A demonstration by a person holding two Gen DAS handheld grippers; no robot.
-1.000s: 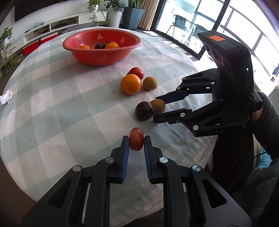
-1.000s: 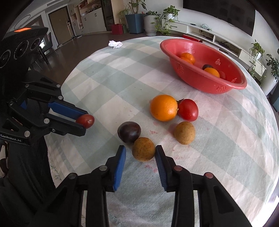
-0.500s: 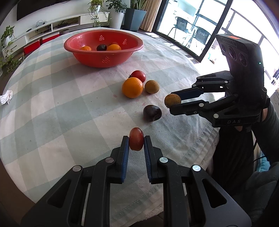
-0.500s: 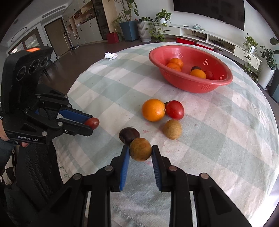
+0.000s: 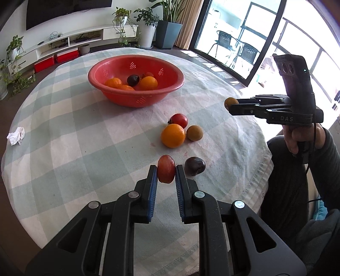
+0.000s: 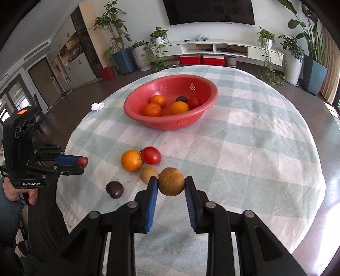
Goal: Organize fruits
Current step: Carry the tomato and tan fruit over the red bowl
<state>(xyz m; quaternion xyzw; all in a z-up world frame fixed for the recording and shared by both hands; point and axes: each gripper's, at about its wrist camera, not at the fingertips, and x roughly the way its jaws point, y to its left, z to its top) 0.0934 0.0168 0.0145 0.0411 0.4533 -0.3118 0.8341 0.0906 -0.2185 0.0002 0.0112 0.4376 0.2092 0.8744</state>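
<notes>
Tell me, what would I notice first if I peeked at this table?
Probably the big red bowl far back on the checked tablecloth, with oranges inside. Up close, the left gripper pinches a small red fruit and the right gripper pinches a brown fruit, above four loose fruits.

I am in a home living room. My round tabletop (image 6: 265, 148) wears a pale green and white checked cloth. Behind it a dark television (image 6: 209, 11) hangs on the wall above a long, low white media shelf (image 6: 229, 49) with red storage boxes (image 6: 201, 59) beneath. Potted plants (image 6: 158, 45) stand along the wall. A tall cabinet (image 6: 72, 57) and a door stand on one side; glass balcony doors (image 5: 235, 38) with outdoor chairs (image 5: 221, 42) beyond are on the other.
</notes>
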